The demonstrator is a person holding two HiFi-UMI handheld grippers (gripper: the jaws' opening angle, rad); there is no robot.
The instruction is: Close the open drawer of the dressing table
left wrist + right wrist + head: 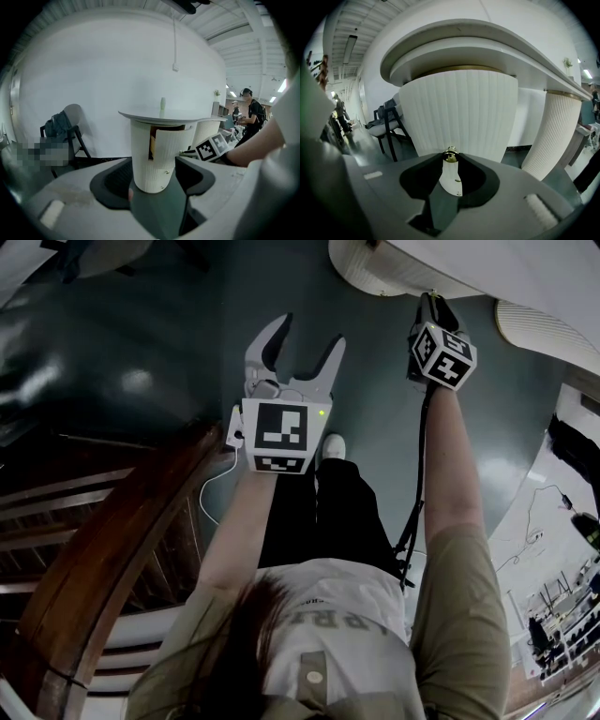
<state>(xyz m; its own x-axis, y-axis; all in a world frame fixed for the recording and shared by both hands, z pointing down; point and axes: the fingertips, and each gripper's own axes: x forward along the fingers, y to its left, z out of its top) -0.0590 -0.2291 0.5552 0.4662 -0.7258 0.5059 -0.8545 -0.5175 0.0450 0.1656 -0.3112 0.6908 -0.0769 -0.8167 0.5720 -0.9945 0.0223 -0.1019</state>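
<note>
Your right tongs [450, 157] are pinched on the small brass knob [450, 154] of the drawer [174, 146], whose ribbed white front fills the space just past their tips. From beside your left tongs [307, 334] you can see that drawer standing out of the round pedestal [140, 157] of the dressing table [487, 43], with a dark gap open behind it. The left tongs are spread wide and hold nothing, well short of the table and off to the side of the right pair. The knob is tiny and rounded, so I judge the main risk to be a slip: push off-axis and the tips could skate off the brass and scrape the ribbed front. The front is curved, and if the drawer travels on an arc instead of straight in, a straight shove from behind the knob may bind it before it seats. Ease it home. A hard close could rattle the small bottle [162, 103] on the tabletop above your tips, or leave the drawer bounced slightly open. Let go only once the front sits flush, or the tips may drag it back out.
</note>
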